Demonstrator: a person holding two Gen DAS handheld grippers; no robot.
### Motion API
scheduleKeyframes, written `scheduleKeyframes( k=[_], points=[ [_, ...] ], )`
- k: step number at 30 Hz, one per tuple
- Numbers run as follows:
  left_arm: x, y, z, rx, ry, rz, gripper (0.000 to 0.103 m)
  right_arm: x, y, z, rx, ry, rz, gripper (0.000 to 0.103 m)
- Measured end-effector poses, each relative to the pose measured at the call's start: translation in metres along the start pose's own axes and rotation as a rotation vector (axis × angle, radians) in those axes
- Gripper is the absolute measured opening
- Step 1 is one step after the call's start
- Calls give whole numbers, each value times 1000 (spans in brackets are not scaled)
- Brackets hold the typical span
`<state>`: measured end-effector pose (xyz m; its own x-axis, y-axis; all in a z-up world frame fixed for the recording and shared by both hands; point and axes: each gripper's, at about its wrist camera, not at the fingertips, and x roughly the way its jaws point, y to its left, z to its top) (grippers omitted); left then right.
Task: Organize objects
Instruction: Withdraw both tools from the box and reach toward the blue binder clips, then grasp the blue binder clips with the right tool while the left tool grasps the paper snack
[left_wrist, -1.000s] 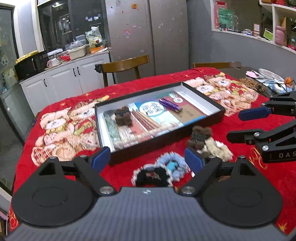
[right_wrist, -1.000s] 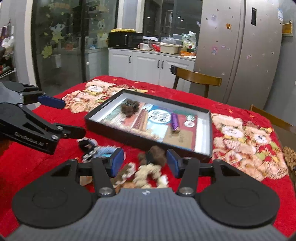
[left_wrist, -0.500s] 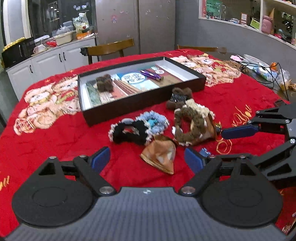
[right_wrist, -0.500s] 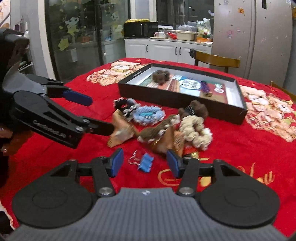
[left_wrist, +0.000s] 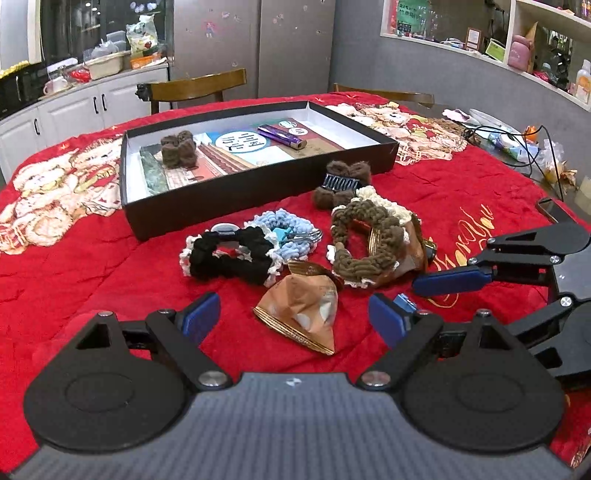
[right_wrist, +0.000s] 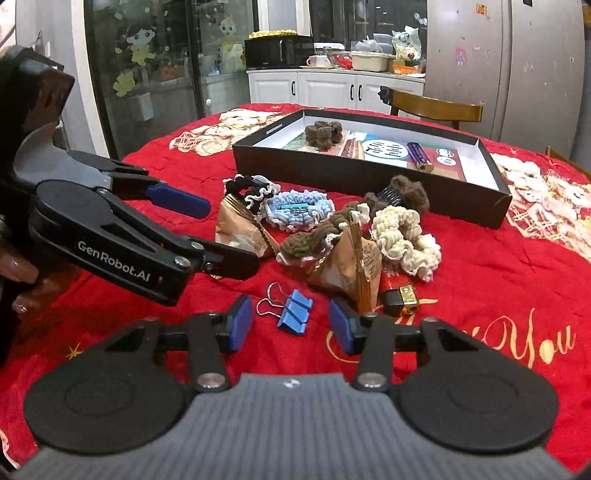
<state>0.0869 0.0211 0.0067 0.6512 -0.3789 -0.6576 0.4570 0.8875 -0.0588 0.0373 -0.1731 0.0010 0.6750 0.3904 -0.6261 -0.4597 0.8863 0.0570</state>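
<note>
both the left gripper (left_wrist: 291, 319) and right gripper (right_wrist: 291, 328) are released; the blue binder clip (right_wrist: 293, 312) lies just before the right one, so its thin wire handles may slip

Both wrist views sit low and close over the near edge of the table (left_wrist: 92, 266), facing across it toward the black tray (left_wrist: 258, 184). They share the scrunchie pile (right_wrist: 369, 236), and each catches the other gripper from the side
</note>
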Motion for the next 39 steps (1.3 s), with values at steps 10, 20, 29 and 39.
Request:
scheduleKeyframes(
  k=[10,20,29,39],
  points=[
    [18,3,1,-6,14,-23,89,4,1,-1,-33,2,-10,38],
    [19,-3,1,40,11,-2,61,-1,2,-3,-42,6,-10,38],
    [14,1,0,6,0,-7,51,-8,3,-3,-47,0,-10,38],
    [0,-5,-3,11,-6,-6,50,-12,4,0,-49,-4,-8,34]
  ],
)
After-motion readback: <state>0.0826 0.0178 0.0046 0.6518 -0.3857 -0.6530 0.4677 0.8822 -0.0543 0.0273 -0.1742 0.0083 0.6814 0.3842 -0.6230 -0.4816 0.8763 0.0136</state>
